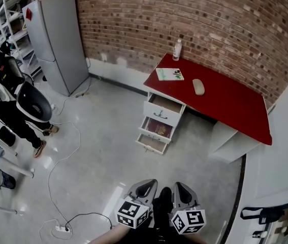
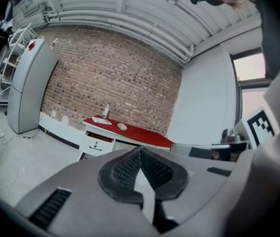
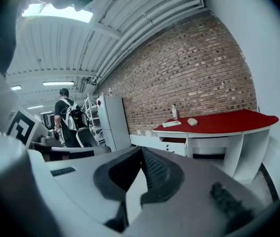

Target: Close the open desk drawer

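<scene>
A white desk with a red top stands against the brick wall, well ahead of me across the floor. Its three drawers are pulled out in steps: the top drawer, the middle drawer and the bottom drawer. Low in the head view, my left gripper and right gripper are side by side, both pointing toward the desk. Each is shut with nothing between its pads. The left gripper view shows the desk far beyond the left gripper. In the right gripper view the desk stands past the right gripper.
On the desk are a bottle, a booklet and a pale mouse-shaped object. A grey cabinet stands at the left wall. A person is at the far left. Cables and a power strip lie on the floor.
</scene>
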Demonstrator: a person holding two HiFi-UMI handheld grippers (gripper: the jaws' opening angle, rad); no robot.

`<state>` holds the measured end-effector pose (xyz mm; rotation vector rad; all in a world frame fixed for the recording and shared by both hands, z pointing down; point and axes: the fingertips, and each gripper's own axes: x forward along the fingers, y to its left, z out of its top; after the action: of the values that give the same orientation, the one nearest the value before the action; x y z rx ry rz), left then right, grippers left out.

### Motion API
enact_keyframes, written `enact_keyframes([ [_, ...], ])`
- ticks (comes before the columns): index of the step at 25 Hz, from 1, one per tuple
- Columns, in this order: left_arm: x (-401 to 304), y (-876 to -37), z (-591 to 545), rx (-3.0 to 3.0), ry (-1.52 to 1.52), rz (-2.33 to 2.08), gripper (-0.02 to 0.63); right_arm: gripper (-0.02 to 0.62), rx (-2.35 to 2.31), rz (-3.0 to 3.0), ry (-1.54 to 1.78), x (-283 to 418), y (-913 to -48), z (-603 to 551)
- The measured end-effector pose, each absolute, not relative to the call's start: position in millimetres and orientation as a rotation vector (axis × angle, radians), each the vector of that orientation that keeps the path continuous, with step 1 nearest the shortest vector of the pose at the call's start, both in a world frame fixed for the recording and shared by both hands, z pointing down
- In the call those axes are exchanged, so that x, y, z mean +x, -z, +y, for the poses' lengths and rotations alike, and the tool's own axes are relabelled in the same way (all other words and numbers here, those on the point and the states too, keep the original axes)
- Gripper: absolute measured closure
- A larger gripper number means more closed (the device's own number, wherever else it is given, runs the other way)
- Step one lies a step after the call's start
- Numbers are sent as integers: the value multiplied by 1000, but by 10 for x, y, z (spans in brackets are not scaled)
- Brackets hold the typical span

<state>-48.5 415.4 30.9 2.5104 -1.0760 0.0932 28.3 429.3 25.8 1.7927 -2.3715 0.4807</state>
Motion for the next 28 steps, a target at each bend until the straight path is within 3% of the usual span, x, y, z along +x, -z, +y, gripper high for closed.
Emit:
enact_keyframes([
  [28, -362, -509, 3377, 2434, -140, -1118, 600, 589, 1734, -2372, -582, 471, -494, 3435],
])
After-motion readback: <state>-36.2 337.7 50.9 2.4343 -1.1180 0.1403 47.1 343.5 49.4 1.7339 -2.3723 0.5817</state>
